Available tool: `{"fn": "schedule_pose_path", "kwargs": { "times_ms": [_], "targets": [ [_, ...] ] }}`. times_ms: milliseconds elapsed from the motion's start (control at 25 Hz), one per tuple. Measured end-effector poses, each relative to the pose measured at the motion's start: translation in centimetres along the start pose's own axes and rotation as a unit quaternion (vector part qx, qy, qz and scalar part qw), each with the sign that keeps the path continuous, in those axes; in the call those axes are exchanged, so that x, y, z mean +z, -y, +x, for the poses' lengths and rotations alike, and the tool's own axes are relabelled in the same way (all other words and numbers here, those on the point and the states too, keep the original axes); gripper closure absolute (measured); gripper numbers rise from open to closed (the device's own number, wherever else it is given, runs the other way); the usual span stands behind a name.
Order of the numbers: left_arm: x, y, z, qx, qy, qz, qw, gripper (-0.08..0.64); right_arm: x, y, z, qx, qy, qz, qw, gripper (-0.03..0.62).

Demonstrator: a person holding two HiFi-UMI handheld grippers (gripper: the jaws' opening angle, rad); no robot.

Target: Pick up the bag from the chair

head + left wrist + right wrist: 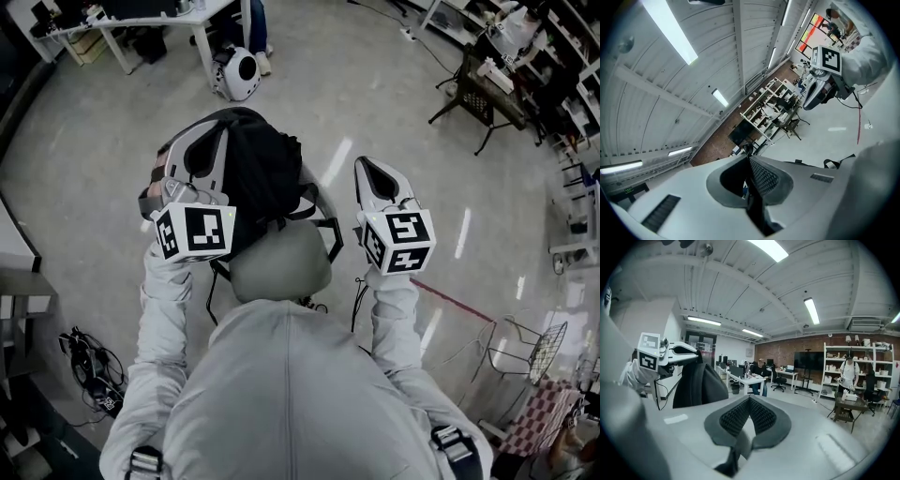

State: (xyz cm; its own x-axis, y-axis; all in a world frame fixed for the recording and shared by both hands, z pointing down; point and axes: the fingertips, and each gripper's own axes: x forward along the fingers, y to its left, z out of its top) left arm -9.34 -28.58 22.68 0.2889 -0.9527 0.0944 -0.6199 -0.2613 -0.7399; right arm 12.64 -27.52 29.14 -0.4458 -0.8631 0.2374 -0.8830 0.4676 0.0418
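The bag (258, 173) is finished in black. The left tool (749, 161) and right tool (378, 176) are moulded in pale grey, with black mesh-patterned pads (761, 416). Their cubes (195, 232) are marked with black-and-white squares. The chair (281, 264) is upholstered in grey.

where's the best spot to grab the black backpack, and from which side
Its thin top loop, from above: the backpack is upright by the chair back with shoulder straps dangling, so the loop is the narrow part jaws can close round. The left gripper looks shut on it.
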Motion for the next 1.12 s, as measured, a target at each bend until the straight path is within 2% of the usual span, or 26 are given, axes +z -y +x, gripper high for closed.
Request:
{"fn": "schedule_pose_path", "kwargs": {
  "times_ms": [160, 320, 640, 880, 1120],
  "targets": [
    [-0.3, -0.1, -1.1, 0.0, -0.014, 0.007, 0.9999, 0.544, 0.3, -0.5, -0.3, 0.003, 0.004, -0.01, 1.0, 0.581],
    [-0.7, 0.2, -2.4, -0.005, -0.018, -0.011, 0.9998, 0.543, -0.2, -1.1, -0.3, 0.004, -0.004, -0.023, 1.0, 0.581],
    [0.2, 0.7, -2.7, 0.0, -0.021, -0.013, 0.9997, 0.543, -0.8, -0.7, -0.4, 0.017, -0.016, -0.019, 1.0, 0.581],
    [-0.7, 0.8, -3.7, -0.005, -0.017, -0.012, 0.9998, 0.543, -1.1, -2.4, -0.7, 0.019, -0.018, -0.021, 0.999, 0.581],
    [-0.9, 1.3, -3.5, -0.008, -0.015, -0.013, 0.9998, 0.543, -1.9, -2.2, -0.8, 0.015, -0.023, -0.02, 0.999, 0.581]
  ]
}}
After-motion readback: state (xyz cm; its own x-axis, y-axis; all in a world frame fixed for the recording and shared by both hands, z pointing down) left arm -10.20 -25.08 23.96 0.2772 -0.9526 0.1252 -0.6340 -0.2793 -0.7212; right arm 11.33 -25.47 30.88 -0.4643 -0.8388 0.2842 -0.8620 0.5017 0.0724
